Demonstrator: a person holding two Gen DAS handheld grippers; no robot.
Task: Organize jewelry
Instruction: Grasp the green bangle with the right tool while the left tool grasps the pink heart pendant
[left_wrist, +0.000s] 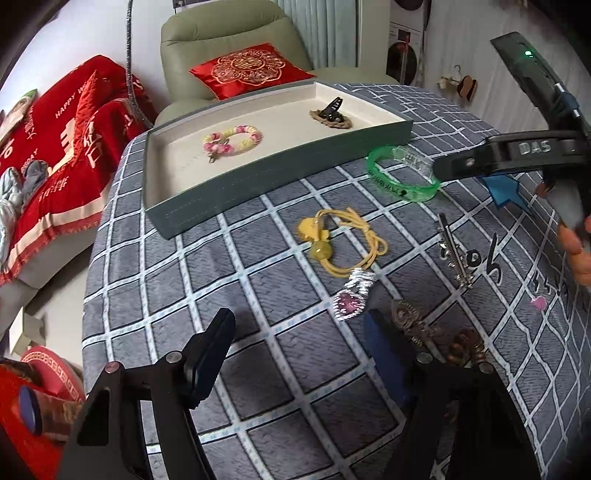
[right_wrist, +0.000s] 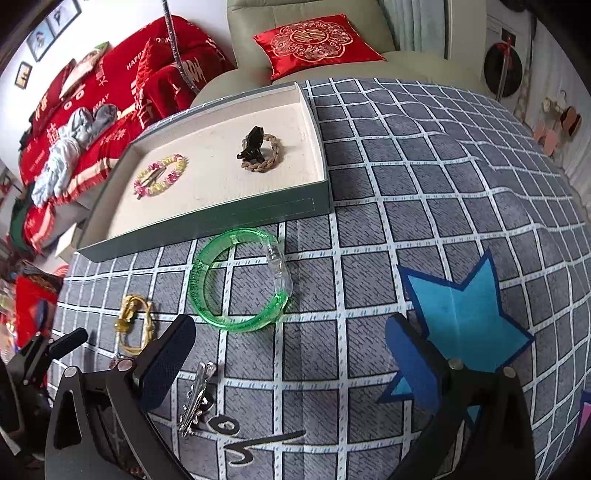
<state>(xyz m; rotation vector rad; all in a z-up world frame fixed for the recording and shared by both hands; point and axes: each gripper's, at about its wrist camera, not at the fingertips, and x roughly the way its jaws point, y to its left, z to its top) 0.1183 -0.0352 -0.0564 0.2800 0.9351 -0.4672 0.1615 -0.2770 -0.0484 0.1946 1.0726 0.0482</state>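
Note:
A grey jewelry tray (left_wrist: 221, 199) (right_wrist: 229, 218) with a cream lining holds a pink-and-yellow bead bracelet (left_wrist: 232, 138) (right_wrist: 159, 174) and a braided bracelet with a black clip (left_wrist: 331, 115) (right_wrist: 260, 152). On the checked cloth lie a green bangle (left_wrist: 402, 175) (right_wrist: 236, 280), a yellow cord necklace (left_wrist: 345, 240) (right_wrist: 133, 321), a pink heart pendant (left_wrist: 352, 295), a silver hair clip (left_wrist: 454, 254) (right_wrist: 197, 395) and a brown ornament (left_wrist: 424, 328). My left gripper (left_wrist: 295, 350) is open above the cloth, near the pendant. My right gripper (right_wrist: 288, 354) is open just short of the bangle; it also shows in the left wrist view (left_wrist: 491, 155).
A grey checked cloth (left_wrist: 258, 280) (right_wrist: 424, 166) with a blue star patch (right_wrist: 458, 310) covers the table. A green armchair (left_wrist: 229, 48) with a red cushion (left_wrist: 251, 68) (right_wrist: 314, 40) stands behind the tray. A red-covered sofa (left_wrist: 62, 147) (right_wrist: 110, 85) is at the left.

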